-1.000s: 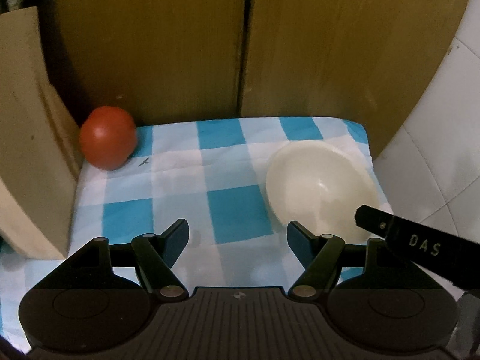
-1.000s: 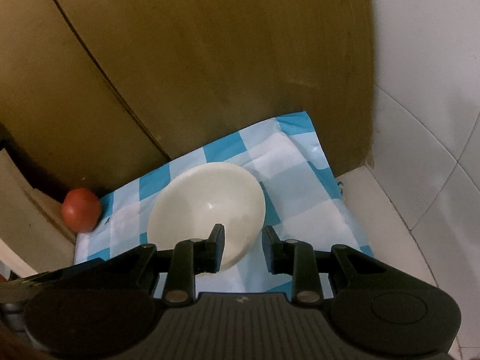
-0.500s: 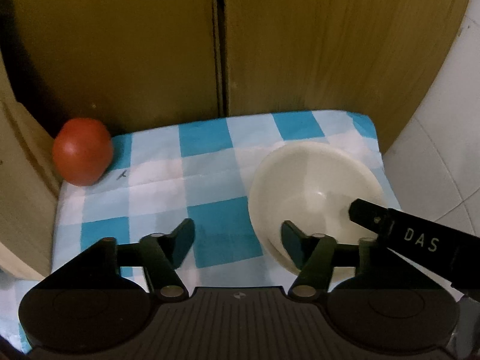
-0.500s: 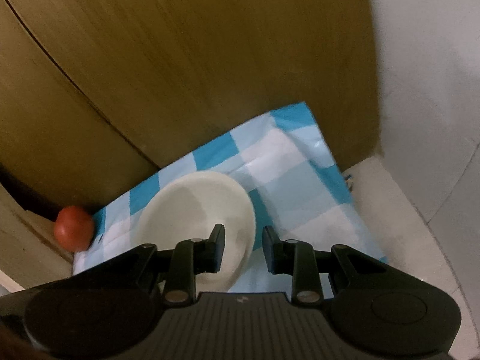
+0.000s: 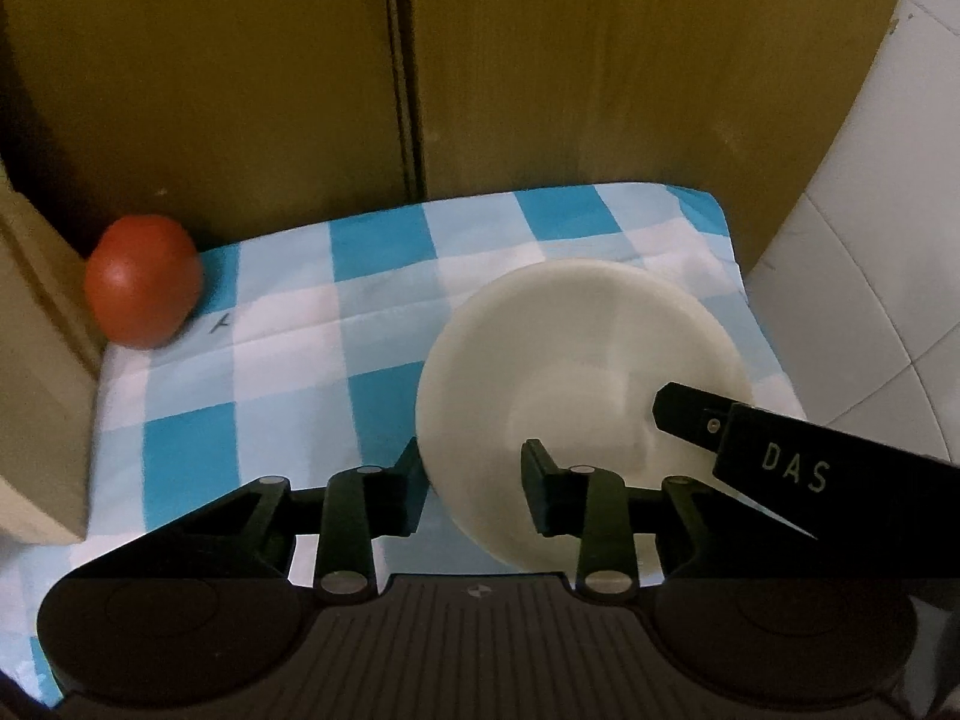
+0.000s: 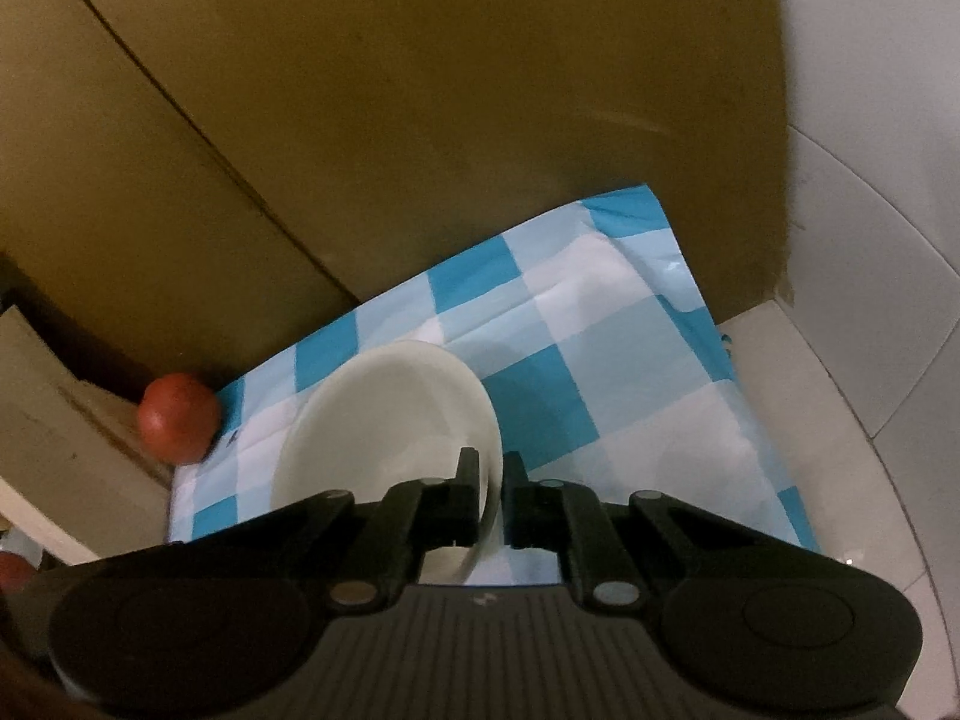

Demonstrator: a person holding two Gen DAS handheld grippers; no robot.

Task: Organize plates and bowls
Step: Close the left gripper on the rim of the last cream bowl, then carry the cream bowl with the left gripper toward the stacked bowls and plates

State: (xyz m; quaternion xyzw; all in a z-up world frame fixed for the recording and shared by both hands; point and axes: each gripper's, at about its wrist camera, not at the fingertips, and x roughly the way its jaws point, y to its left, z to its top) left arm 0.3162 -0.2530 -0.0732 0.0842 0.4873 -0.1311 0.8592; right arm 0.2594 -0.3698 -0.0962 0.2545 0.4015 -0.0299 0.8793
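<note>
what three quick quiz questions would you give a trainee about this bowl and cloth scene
1. True or false: the right gripper has its jaws closed on the rim of the white bowl.
2. What sits at the far left corner of the checked cloth? A) a red tomato B) a cup C) a spoon
3. Fill in: the cloth is checked in white and ____.

Key: 1 true; 2 A; 3 blue
</note>
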